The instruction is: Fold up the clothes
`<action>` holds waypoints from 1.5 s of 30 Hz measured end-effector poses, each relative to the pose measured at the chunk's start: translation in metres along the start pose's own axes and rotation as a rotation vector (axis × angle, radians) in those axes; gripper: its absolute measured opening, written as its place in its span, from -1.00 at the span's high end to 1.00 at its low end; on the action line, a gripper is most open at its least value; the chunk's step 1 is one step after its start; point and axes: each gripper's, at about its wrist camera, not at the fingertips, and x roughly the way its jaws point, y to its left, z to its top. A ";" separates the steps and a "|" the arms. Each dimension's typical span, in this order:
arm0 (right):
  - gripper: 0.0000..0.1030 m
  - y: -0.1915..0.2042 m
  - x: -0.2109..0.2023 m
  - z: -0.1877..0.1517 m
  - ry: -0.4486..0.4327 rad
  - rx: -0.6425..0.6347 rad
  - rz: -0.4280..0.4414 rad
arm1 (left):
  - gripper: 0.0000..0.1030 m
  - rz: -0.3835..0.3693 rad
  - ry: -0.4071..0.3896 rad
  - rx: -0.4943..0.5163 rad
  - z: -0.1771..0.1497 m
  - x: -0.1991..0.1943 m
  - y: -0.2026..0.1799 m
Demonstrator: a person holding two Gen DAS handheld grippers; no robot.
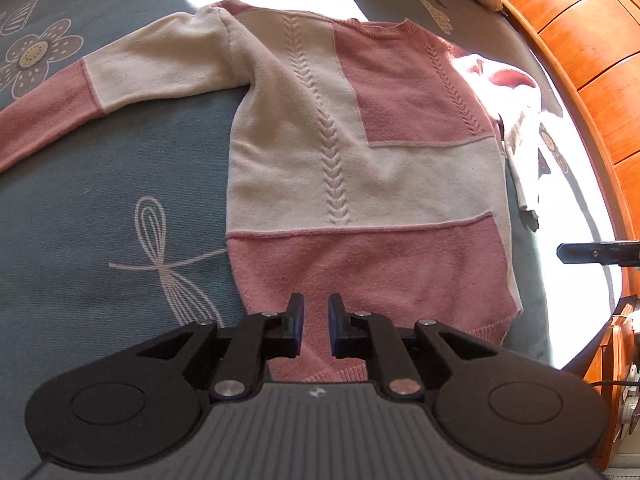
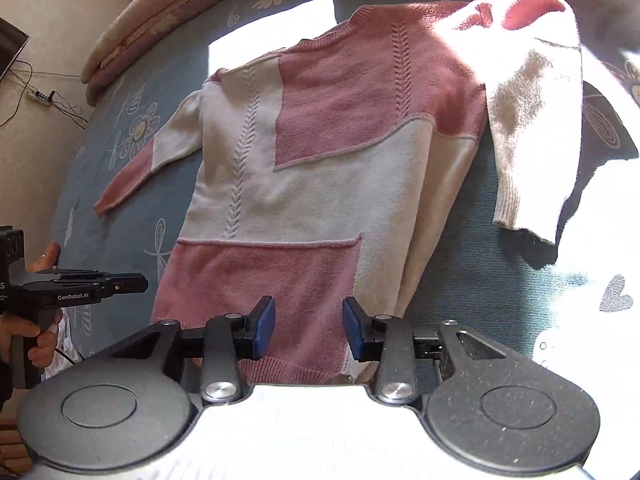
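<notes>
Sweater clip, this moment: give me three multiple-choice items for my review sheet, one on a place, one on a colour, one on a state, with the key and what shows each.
1. Where does the sweater lie?
A. spread on a blue-grey patterned bedspread
B. on a hanger
C. in a basket

2. What colour is the band across the sweater's bottom hem?
A. green
B. pink
C. black

3. How do the two sleeves lie?
A. both tucked under the body
B. both stretched straight out
C. left sleeve stretched out sideways, right sleeve bent down beside the body

Answers:
1 A, flower and dragonfly prints show around the garment in both views.
2 B, the pink band lies just beyond the left gripper and the right gripper, both with jaws apart and nothing between them.
3 C, the right wrist view shows one cuff far out, the other hanging down near the side seam.
</notes>
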 end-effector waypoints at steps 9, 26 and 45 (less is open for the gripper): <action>0.24 -0.053 0.063 -0.021 -0.054 0.186 -0.116 | 0.56 0.002 0.056 0.007 0.001 0.029 -0.014; 0.84 -0.033 0.041 -0.004 -0.072 0.021 -0.248 | 0.39 0.034 0.096 0.088 0.000 0.039 -0.028; 0.50 -0.032 0.019 -0.014 -0.067 -0.213 -0.336 | 0.24 0.092 0.080 0.371 -0.036 0.042 -0.056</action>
